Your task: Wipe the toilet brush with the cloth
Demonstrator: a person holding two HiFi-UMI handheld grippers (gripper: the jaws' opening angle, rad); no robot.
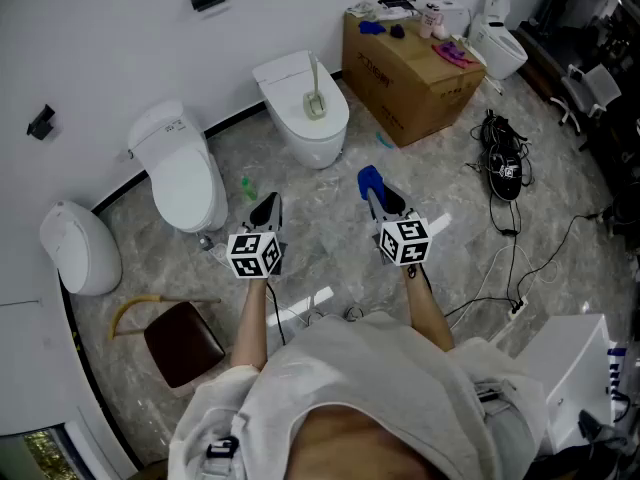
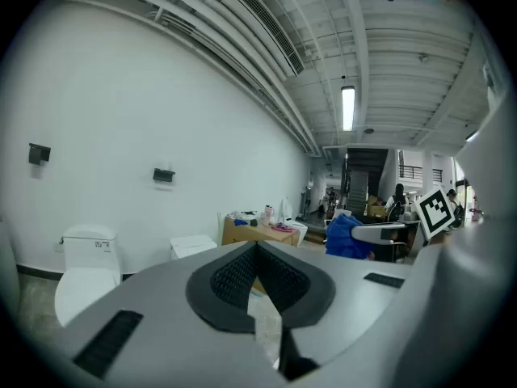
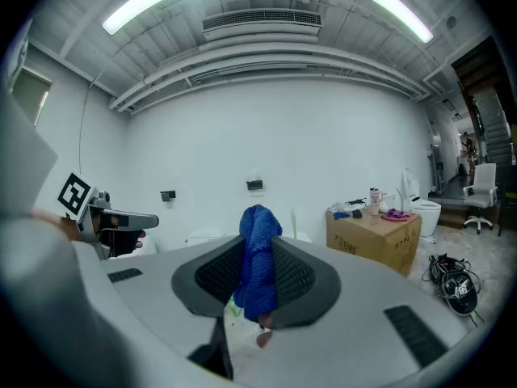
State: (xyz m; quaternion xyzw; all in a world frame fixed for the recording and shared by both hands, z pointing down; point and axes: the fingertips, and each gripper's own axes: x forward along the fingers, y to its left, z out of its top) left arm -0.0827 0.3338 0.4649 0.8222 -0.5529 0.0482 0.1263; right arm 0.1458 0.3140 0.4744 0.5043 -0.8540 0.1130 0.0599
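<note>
A toilet brush (image 1: 314, 90) with a pale handle stands in the bowl of the middle toilet (image 1: 303, 118), its handle leaning up and back. My right gripper (image 1: 376, 190) is shut on a blue cloth (image 1: 369, 179), which bunches between the jaws (image 3: 257, 267). My left gripper (image 1: 265, 211) hangs beside it, jaws closed with nothing in them (image 2: 257, 285). Both grippers are in mid-air over the floor, short of the toilet and apart from the brush.
A second toilet (image 1: 182, 173) stands to the left, with a white rounded fixture (image 1: 78, 248) beyond it. A cardboard box (image 1: 408, 63) with small items sits right of the middle toilet. Cables and a black device (image 1: 503, 171) lie on the floor at right. A brown stool (image 1: 182, 341) is near left.
</note>
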